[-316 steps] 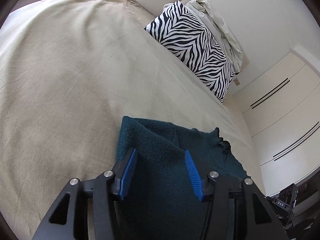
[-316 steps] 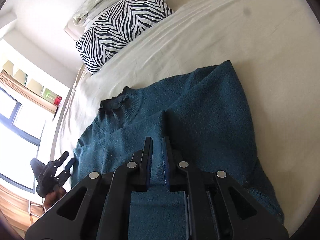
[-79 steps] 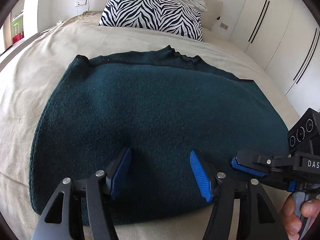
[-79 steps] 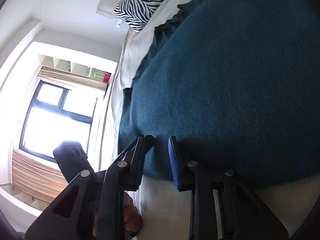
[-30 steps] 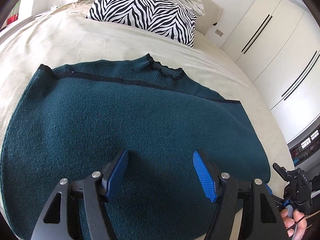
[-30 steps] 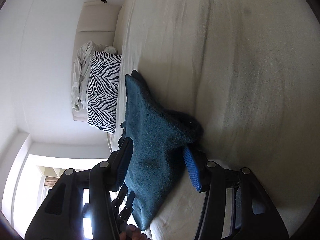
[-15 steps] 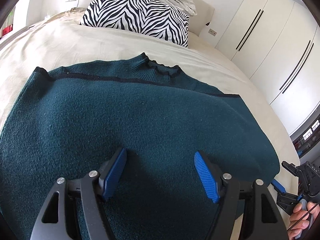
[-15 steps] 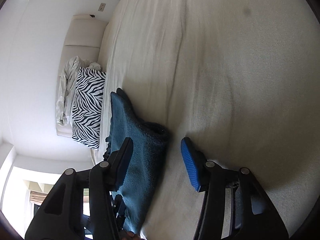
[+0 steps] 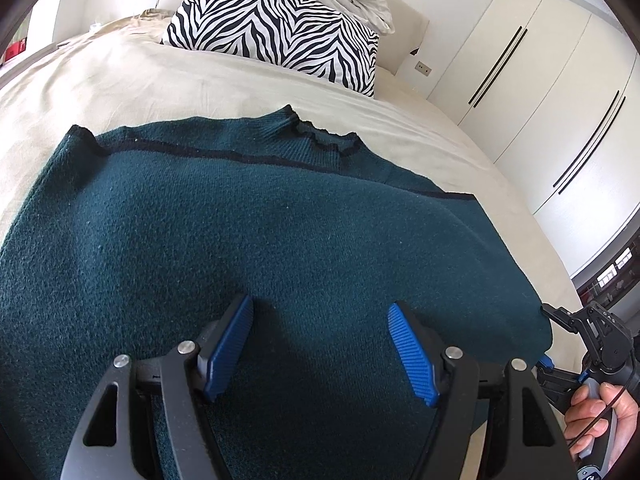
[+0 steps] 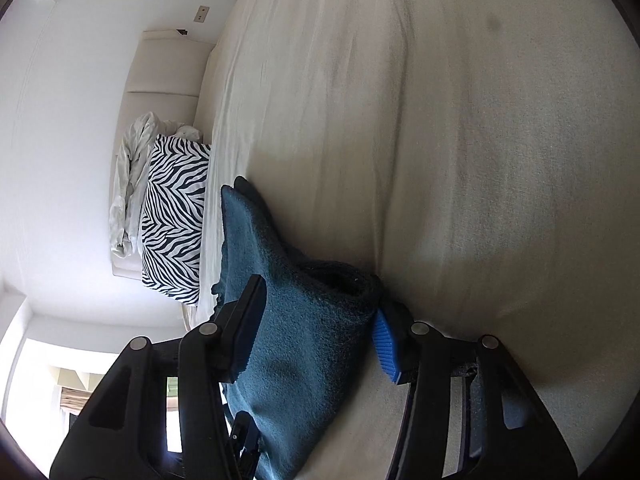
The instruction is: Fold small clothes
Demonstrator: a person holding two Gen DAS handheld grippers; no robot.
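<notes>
The teal sweater (image 9: 256, 236) lies folded on the bed (image 9: 120, 76); your left claw (image 9: 320, 350) gapes wide above it. Only the right view shows your right claw (image 10: 316, 332) spread wide astride its corner, hem hidden.

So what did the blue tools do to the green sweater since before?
The right tool let go of the fold it had pinched and now stands open around the sweater's side edge. The sweater went from bunched up to spread flat with its collar toward the zebra pillow. The left tool stayed open above it, and the pillow stayed on the bed.
</notes>
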